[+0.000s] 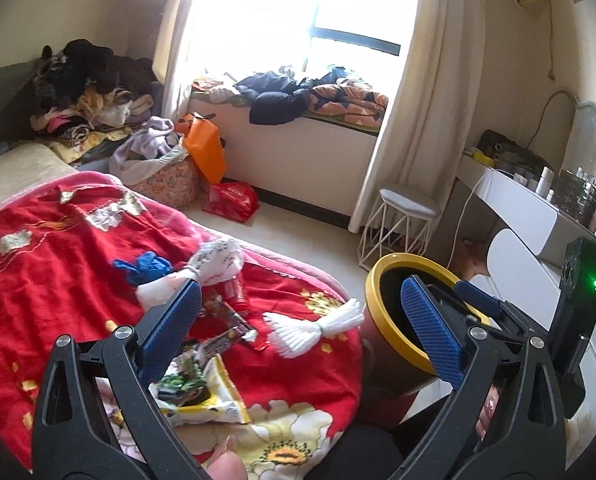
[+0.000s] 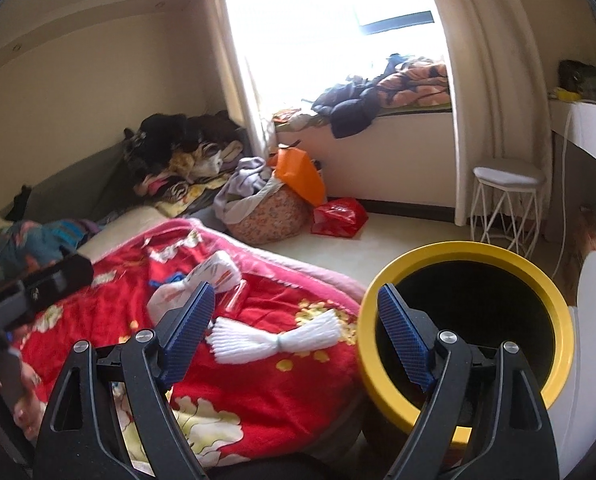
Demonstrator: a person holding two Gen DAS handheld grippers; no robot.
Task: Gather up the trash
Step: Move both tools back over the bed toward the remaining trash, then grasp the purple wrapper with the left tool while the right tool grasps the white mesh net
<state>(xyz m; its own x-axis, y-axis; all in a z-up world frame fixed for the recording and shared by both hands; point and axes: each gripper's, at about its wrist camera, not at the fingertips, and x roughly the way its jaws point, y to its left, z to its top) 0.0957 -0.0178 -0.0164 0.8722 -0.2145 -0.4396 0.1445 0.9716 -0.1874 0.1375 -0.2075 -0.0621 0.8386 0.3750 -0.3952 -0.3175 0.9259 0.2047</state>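
Note:
Trash lies on a red floral blanket (image 1: 50, 264): a white foam net sleeve (image 1: 314, 328) (image 2: 278, 338), snack wrappers (image 1: 202, 376), a blue glove (image 1: 144, 266), a white printed bag (image 1: 214, 262) (image 2: 214, 270) and a small red bottle (image 1: 236, 294). A yellow-rimmed black bin (image 1: 382, 316) (image 2: 554, 300) stands beside the bed at the right. My left gripper (image 1: 306, 328) is open and empty above the wrappers. My right gripper (image 2: 298, 336) is open and empty, between the net sleeve and the bin; it also shows by the bin in the left wrist view (image 1: 474, 300).
A white wire stool (image 1: 402, 224) (image 2: 506, 204) and a white dresser (image 1: 538, 220) stand right of the bin. A floral basket of clothes (image 1: 170, 180), an orange bag (image 1: 204, 148) and a red bag (image 1: 232, 200) sit on the floor by the window seat.

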